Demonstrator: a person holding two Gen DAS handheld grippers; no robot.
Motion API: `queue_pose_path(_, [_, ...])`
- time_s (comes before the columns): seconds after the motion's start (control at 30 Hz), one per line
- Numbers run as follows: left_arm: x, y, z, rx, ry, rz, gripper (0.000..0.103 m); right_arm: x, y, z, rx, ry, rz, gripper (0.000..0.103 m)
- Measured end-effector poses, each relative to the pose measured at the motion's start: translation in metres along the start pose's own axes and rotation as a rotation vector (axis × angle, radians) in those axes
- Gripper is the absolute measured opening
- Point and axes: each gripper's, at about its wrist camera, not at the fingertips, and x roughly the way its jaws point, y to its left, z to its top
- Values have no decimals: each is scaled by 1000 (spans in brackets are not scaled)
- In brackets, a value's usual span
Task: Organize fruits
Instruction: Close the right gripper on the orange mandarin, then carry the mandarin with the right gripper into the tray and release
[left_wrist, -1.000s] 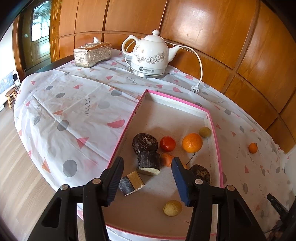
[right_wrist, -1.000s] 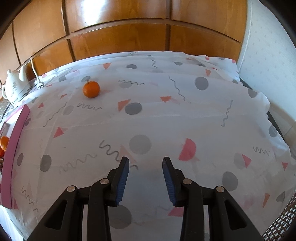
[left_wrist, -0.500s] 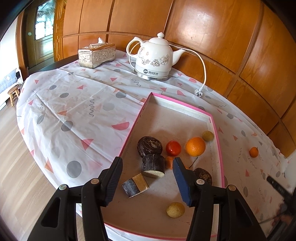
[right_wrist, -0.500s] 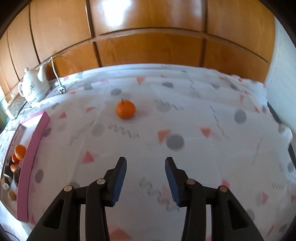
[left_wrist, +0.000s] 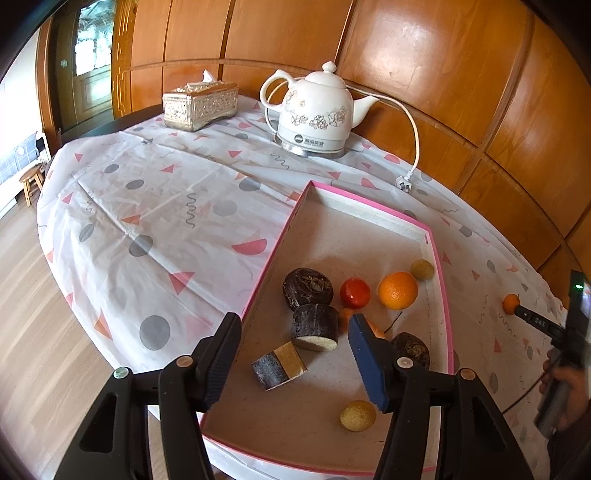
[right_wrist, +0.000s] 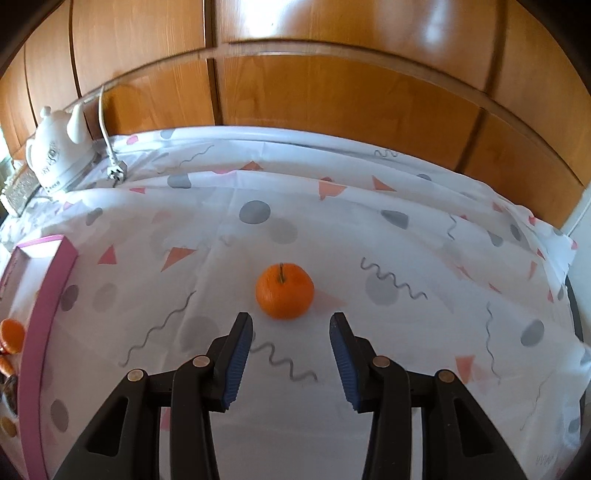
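A small orange mandarin (right_wrist: 284, 290) with a stem sits alone on the patterned tablecloth. My right gripper (right_wrist: 291, 317) stands open just short of it, the fruit ahead of the gap and untouched. The left wrist view shows the same mandarin (left_wrist: 510, 303) at the far right. There the pink-rimmed tray (left_wrist: 273, 251) holds an orange (left_wrist: 398, 290), a red fruit (left_wrist: 355, 292), dark round pieces (left_wrist: 307, 288), a cut piece (left_wrist: 279, 365) and small yellowish balls (left_wrist: 357, 415). My left gripper (left_wrist: 292, 319) hovers over the tray, its jaws opening and gripping nothing.
A white kettle (left_wrist: 314, 114) with its cord and plug (left_wrist: 404, 182) and a silver tissue box (left_wrist: 201, 105) stand at the back of the table. Wooden wall panels close in behind. The tablecloth's edge drops to the floor on the left. The tray's rim (right_wrist: 40, 314) lies left of the mandarin.
The right gripper has swung across the table until the mandarin sits centred just ahead of its fingers, and its jaws stand wider. The left gripper's jaws have widened a little.
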Motion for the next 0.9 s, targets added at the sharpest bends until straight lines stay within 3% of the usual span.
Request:
queue_pose_path(0.2, [1, 3, 0, -7, 5, 4, 61, 21, 6, 12, -40, 30, -40, 44])
queue_pose_path(0.47, [4, 9, -1, -20, 18, 7, 61, 21, 18, 13, -90, 40, -8, 38])
queue_pose_path(0.7, [1, 10, -3, -23, 18, -2, 61, 2, 35, 10, -95, 18, 55, 38])
queue_pose_path(0.9, [-3, 14, -4, -33, 11, -5, 62, -24, 79, 7, -195, -24, 139, 38])
